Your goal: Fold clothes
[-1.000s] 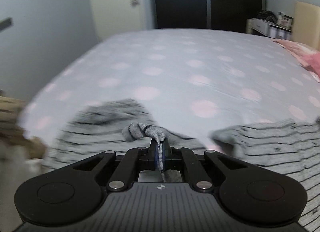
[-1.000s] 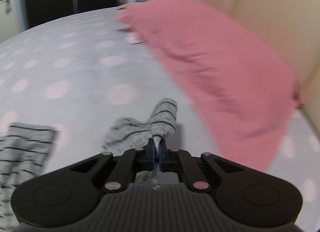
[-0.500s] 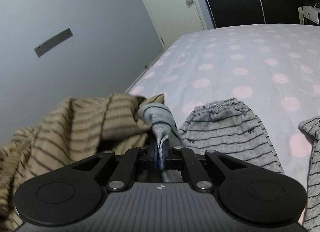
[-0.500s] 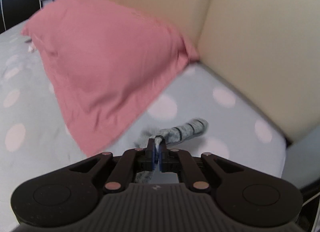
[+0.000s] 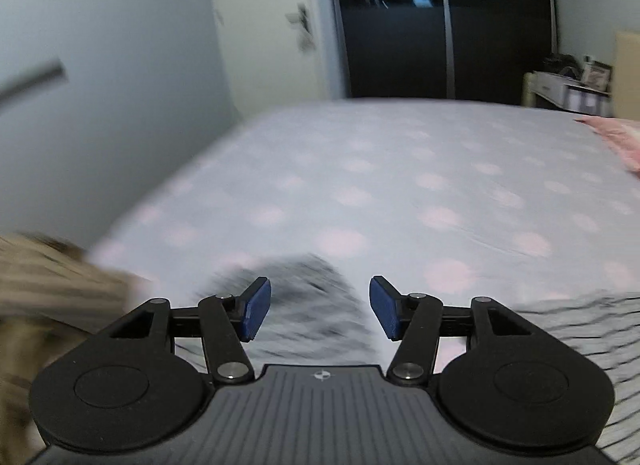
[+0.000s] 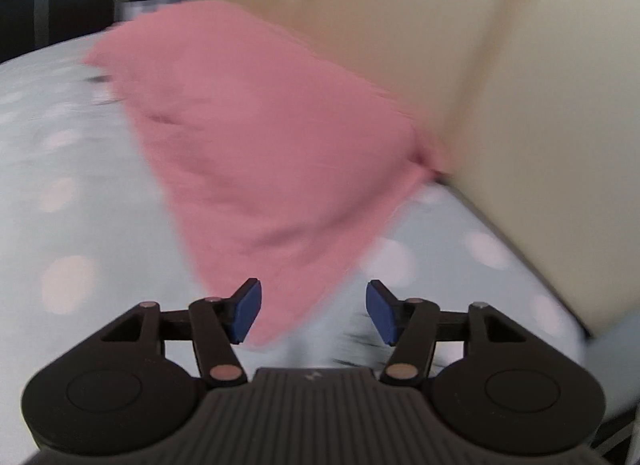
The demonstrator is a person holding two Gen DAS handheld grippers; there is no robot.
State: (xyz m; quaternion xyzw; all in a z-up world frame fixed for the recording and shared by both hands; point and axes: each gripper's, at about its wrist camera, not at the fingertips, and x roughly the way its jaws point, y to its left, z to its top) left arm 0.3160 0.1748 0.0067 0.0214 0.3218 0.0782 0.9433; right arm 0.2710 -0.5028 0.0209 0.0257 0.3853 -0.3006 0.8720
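Both the left gripper point(image 5: 320, 313) and right gripper point(image 6: 314, 311) have just spread open, empty, above the soft, light, floppy striped garment point(image 5: 304, 305), best pinched at its corners.

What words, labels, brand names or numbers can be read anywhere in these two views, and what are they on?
No readable text in either view.
Left gripper body: a small round emblem, a symbol, not letters.
Right gripper body: a small pale mark, too blurred to read.
Boxes on the far shelf: possible printing, too small and blurred to read.
Grey striped garment, pink pillow, dotted bedsheet: pattern only, no lettering visible.
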